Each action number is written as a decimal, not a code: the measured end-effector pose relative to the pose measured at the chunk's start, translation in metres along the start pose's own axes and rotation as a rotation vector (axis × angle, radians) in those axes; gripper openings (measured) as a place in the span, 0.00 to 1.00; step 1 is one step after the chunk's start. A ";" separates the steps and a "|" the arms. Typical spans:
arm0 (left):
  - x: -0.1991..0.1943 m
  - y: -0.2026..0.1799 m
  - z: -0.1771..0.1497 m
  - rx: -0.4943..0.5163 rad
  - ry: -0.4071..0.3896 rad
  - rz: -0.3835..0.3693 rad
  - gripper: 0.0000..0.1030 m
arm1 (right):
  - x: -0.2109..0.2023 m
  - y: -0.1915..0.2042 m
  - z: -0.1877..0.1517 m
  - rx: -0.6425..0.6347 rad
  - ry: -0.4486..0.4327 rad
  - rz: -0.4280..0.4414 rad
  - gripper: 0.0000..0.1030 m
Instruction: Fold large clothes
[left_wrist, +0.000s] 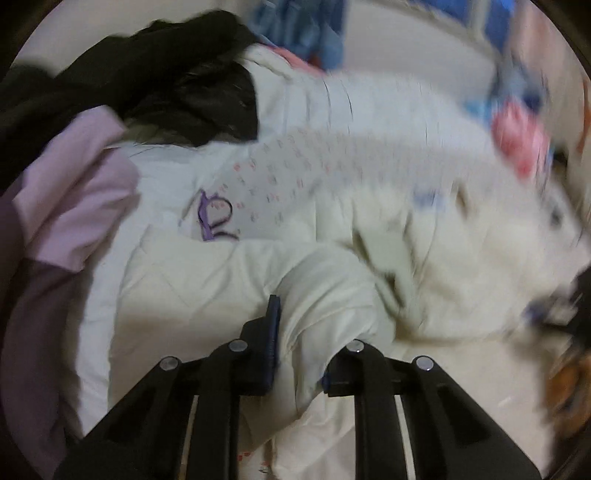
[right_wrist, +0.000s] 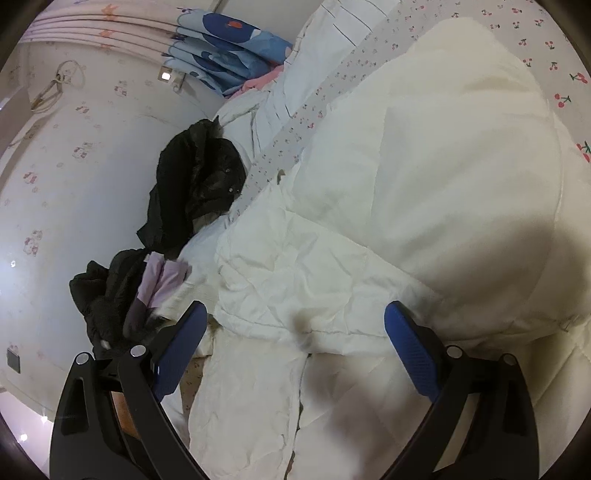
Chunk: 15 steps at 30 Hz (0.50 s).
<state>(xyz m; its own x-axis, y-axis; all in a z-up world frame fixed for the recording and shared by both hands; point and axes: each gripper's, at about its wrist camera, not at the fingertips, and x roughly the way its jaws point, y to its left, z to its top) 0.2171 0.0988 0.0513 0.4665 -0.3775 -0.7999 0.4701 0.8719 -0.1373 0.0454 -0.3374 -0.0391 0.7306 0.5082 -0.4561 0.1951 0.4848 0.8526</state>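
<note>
A large cream-white padded garment (right_wrist: 424, 192) lies spread on the bed, wrinkled at its near edge. My left gripper (left_wrist: 299, 354) is shut on a bunched fold of this white garment (left_wrist: 325, 295), which passes between its blue-padded fingers. The left wrist view is blurred on its right side. My right gripper (right_wrist: 295, 332) is open and empty, its blue pads (right_wrist: 410, 350) hovering over the garment's near edge.
A black jacket (right_wrist: 195, 184) lies at the left, also in the left wrist view (left_wrist: 166, 85). A lilac garment (left_wrist: 74, 192) lies by it. A cherry-print sheet (right_wrist: 554, 74) covers the bed. Folded blue bedding (right_wrist: 229, 51) sits by the wall.
</note>
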 end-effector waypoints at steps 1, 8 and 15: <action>-0.009 0.009 0.004 -0.061 -0.033 -0.044 0.18 | 0.002 0.000 -0.001 -0.005 0.010 -0.011 0.91; -0.098 0.097 -0.005 -0.573 -0.516 -0.510 0.17 | 0.013 0.022 -0.010 -0.140 0.024 -0.131 0.90; -0.118 0.109 -0.007 -0.594 -0.581 -0.559 0.17 | 0.039 0.050 -0.023 -0.372 0.043 -0.283 0.93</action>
<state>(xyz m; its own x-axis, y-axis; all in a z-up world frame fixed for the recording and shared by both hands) 0.2081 0.2407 0.1263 0.6609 -0.7366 -0.1434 0.3571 0.4768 -0.8032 0.0683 -0.2767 -0.0207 0.6533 0.3440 -0.6744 0.1298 0.8267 0.5474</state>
